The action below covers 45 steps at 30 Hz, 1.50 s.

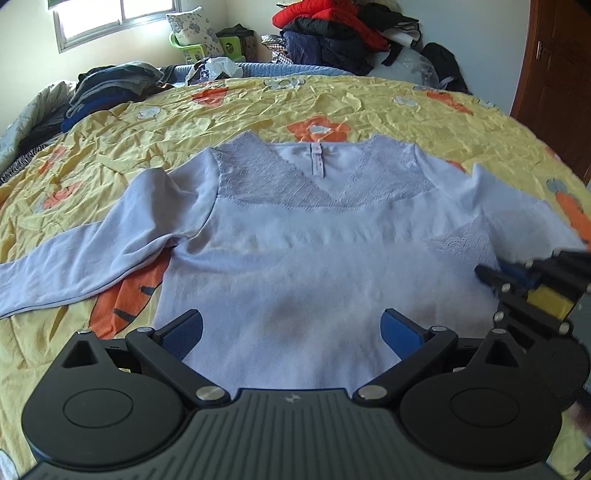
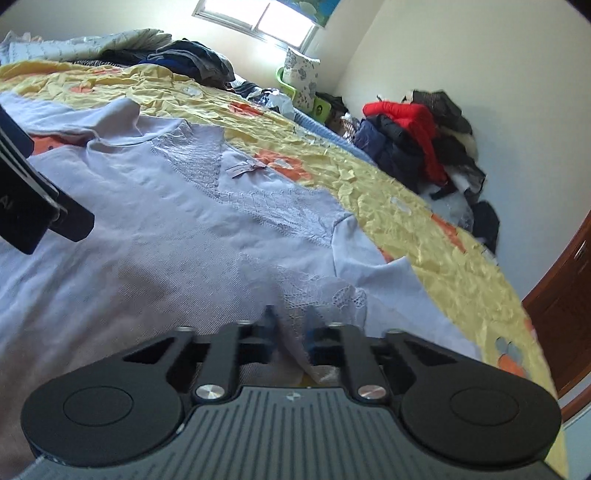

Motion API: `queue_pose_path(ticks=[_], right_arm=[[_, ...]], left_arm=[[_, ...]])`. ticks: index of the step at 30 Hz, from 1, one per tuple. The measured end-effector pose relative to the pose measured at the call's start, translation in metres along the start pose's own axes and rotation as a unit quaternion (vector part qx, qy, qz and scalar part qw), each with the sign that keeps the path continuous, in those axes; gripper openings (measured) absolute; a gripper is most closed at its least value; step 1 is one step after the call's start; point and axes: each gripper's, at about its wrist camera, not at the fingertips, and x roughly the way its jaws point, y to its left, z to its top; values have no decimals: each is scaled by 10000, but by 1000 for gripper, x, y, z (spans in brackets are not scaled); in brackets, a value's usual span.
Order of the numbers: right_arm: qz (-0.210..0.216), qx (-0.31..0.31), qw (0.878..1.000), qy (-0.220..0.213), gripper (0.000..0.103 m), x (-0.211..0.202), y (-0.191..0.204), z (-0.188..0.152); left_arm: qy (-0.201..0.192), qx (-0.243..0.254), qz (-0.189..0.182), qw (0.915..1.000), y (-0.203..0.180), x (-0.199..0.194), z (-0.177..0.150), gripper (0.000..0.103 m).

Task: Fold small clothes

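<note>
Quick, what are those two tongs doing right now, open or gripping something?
Left tongs: open, holding nothing, above the pale lilac long-sleeved top.
Right tongs: closed on the lace cuff of the top's sleeve.

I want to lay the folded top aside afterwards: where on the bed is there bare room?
Bare yellow bedspread lies beyond the lilac top, between its neckline and the blue quilt edge, and at the right toward the door. Crowded: the dark folded pile far left, and the coat heap.
</note>
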Motion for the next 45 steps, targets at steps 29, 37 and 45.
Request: queue_pose_path(ticks=[29,37,45], right_arm=[[661,661,9939,-583,6,-55,10,15],[997,731,9886,-857,6,-42,24,51],[1349,837,9809,-1122,6,-27,43,89]], left_arm=[[1271,-2779,-3392,8897,3,88,44,1],[-23,-1402,-2623,9547,8,51,76,1],[-408,-618,-2121,9744,42,53,104,1]])
